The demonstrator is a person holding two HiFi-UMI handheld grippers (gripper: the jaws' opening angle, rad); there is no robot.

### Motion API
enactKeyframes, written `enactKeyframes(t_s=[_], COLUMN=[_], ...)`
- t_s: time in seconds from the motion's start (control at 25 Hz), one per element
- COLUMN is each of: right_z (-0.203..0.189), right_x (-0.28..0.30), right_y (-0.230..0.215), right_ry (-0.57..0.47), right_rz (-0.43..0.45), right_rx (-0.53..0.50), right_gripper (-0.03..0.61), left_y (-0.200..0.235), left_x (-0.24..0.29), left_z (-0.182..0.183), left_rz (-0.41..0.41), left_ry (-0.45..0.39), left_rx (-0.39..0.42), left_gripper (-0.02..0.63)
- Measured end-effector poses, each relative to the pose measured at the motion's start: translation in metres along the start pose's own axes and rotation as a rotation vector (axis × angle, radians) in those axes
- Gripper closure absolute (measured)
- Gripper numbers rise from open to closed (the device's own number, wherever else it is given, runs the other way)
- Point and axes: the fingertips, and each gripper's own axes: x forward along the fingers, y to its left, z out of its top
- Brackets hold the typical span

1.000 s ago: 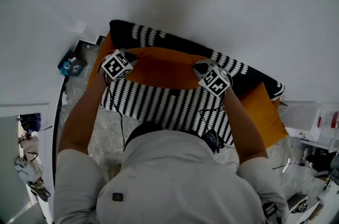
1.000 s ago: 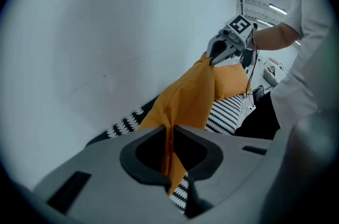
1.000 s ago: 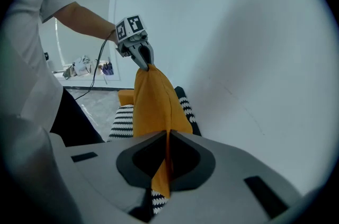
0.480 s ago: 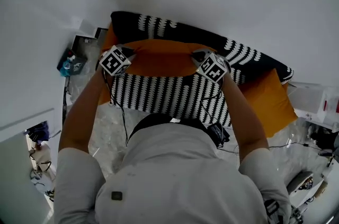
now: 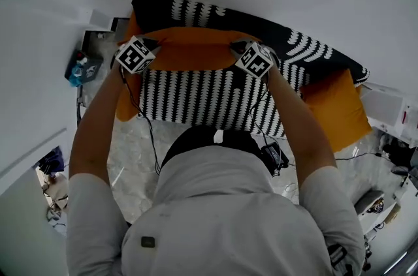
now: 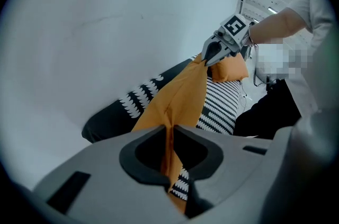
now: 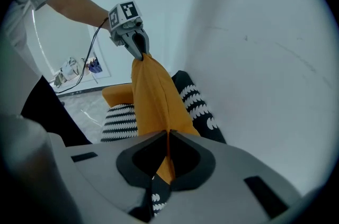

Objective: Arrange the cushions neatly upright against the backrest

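My left gripper [image 6: 168, 130] and right gripper [image 7: 168, 135], clamped on the plain orange fabric cushion [image 5: 192, 54] by its top corners, have lowered it towards the black-and-white patterned backrest [image 5: 196, 11], so it looks nearly placed.

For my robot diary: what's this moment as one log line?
left gripper: shut on orange cushion | right gripper: same cushion | below: striped sofa

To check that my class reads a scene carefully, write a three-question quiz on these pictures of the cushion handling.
1. True or false: the left gripper and right gripper are both shut on the orange cushion.
2. The sofa cover is: A plain grey; B black and white patterned; C red checked.
3. Where on the cushion do the grippers grip?
Key: 1 true; 2 B; 3 its two upper corners.
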Motion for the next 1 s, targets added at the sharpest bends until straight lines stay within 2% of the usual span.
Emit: enactKeyframes(t_s=[0.32, 0.52, 0.76, 1.0], right_z=[-0.008, -0.020, -0.028, -0.024], right_x=[0.044, 0.073, 0.092, 0.103], right_y=[-0.025, -0.032, -0.042, -0.041], right_ry=[0.068, 0.104, 0.103, 0.095], right_rz=[0.019, 0.028, 0.033, 0.026], right_rx=[0.008, 0.050, 0.089, 0.115], right_gripper=[0.545, 0.545, 0.545, 0.545], left_y=[0.028, 0.038, 0.050, 0.063], left_x=[0.041, 0.058, 0.072, 0.083], left_z=[-0.016, -0.026, -0.029, -0.041], left_rz=[-0.046, -0.069, -0.069, -0.056], left_ry=[0.046, 0.060, 0.074, 0.082], left_rx=[-0.005, -0.009, -0.003, -0.041], left_gripper=[0.565, 0.565, 0.566, 0.565])
